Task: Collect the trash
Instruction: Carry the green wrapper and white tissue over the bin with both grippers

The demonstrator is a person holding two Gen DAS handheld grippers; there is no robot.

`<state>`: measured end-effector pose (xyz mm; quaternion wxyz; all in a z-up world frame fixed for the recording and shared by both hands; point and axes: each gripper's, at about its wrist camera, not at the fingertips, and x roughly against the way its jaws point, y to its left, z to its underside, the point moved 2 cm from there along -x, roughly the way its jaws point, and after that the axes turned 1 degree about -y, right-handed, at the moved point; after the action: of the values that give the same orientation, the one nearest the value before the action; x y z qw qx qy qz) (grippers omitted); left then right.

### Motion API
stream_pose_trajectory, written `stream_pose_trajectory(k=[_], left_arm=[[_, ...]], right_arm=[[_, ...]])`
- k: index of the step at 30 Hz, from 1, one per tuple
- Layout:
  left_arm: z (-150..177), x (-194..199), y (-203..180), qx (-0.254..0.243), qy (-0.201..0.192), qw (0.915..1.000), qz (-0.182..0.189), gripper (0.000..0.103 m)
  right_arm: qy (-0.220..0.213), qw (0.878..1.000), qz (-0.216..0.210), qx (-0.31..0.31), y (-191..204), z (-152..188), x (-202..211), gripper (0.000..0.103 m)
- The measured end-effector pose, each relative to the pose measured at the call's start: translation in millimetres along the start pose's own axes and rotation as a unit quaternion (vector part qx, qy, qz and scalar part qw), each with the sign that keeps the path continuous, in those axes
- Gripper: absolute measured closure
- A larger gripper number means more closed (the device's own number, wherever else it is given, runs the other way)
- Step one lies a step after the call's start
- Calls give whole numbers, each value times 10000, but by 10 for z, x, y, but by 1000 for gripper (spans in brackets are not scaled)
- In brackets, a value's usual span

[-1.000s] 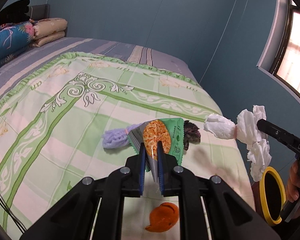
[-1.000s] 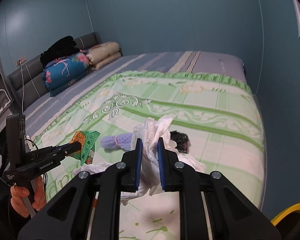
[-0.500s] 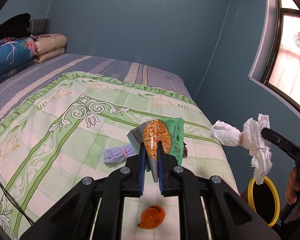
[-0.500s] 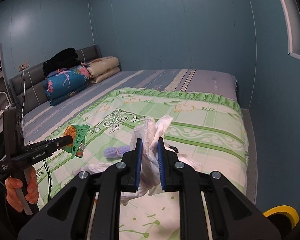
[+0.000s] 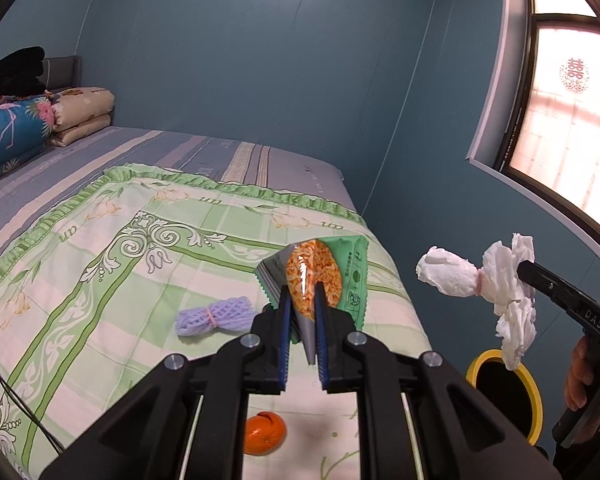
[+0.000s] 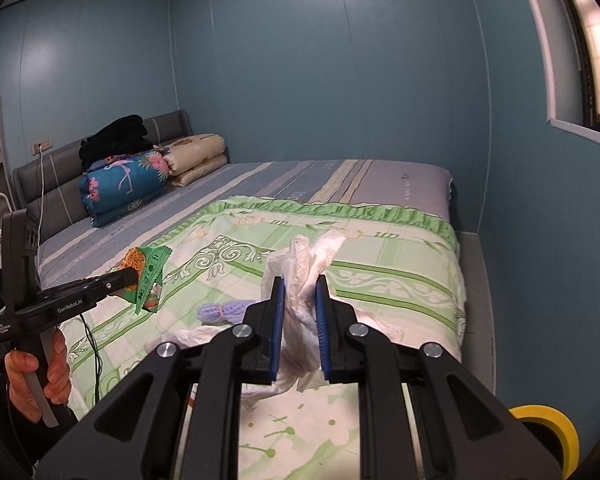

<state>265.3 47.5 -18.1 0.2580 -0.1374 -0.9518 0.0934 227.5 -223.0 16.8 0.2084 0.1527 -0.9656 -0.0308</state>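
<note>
The left hand-held gripper [image 5: 302, 312] is clamped narrow on a green snack wrapper with an orange noodle picture [image 5: 322, 280], lifted clear above the bed with the green-and-white patterned quilt [image 5: 100, 248]. The right hand-held gripper [image 6: 299, 308] is closed on a crumpled wad of white tissue paper [image 6: 304, 276], also raised off the bed. On the quilt lie a lilac foam fruit net [image 5: 212, 316] and, nearer the bed's foot edge, an orange mandarin peel [image 5: 265, 433]. A round black bin with a yellow rim [image 5: 508, 392] stands on the floor just beside the bed's foot corner, below the hanging tissue.
</note>
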Motion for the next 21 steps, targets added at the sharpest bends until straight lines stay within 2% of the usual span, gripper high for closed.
stream_pose_trajectory(k=[12,21], left_arm=[[69,-36,-605,-231,51,9986,464,93],[173,-100,-1150,-452,154,9942,967,93]], right_arm=[[-240,9991,327,-106,-279,85,482,89],[-389,9961,764,-201,-614,207,916,89]])
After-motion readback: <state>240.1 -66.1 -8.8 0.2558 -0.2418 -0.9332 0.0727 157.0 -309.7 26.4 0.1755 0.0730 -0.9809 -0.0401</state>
